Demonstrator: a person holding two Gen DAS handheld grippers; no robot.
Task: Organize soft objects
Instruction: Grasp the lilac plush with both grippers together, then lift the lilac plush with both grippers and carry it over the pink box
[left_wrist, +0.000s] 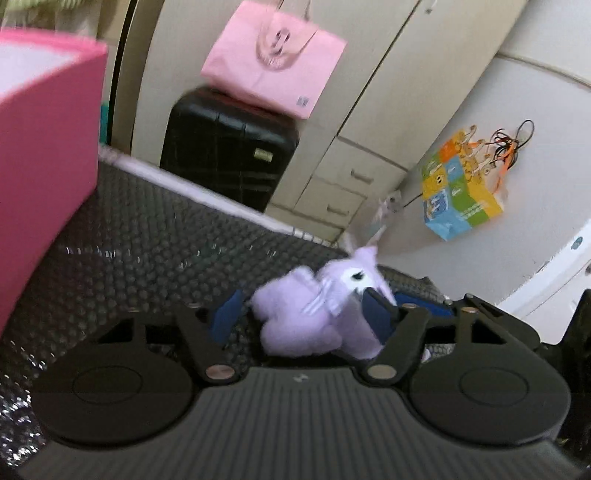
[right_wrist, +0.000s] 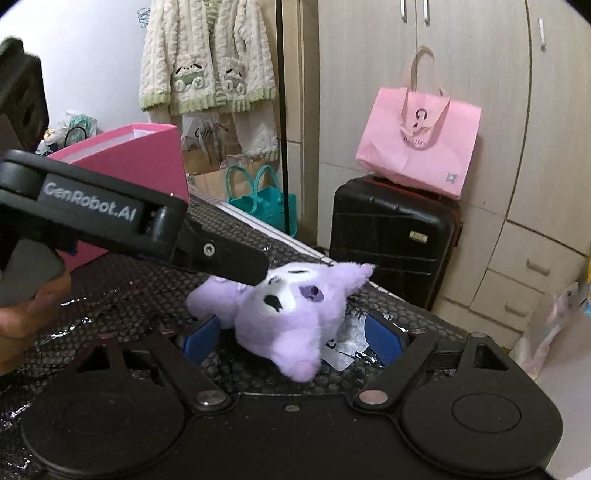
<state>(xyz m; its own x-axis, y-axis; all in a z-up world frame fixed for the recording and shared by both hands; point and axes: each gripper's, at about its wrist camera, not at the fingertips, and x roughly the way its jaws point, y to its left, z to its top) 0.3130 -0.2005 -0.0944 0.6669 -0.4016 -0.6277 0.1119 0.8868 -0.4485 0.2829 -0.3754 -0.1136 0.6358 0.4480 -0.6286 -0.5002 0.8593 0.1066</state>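
Item 1, far left: tall pink rigid cardboard box (right_wrist: 147, 162), standing on the dark bubble-textured mat (right_wrist: 122, 295); its inside was not visible, so nothing could be counted as stored.

Item 2, centre: lilac plush toy with white face (right_wrist: 288, 317), lying on its side on the mat, a white paper tag (right_wrist: 347, 350) beside it. Judged: organizing barely begun; this toy was not yet lifted or placed.

Item 3: left gripper (left_wrist: 299, 317), blue pads half spread around the toy's body, the right-hand pad touching its head; whether it was clenched could not be told through the blur.

Item 4: right gripper (right_wrist: 291, 336), released, jaws wide, straddling the toy, pads apart from it.

Item 5, right: black hard-shell suitcase (right_wrist: 395, 236) bearing a pink paper bag (right_wrist: 421, 147).
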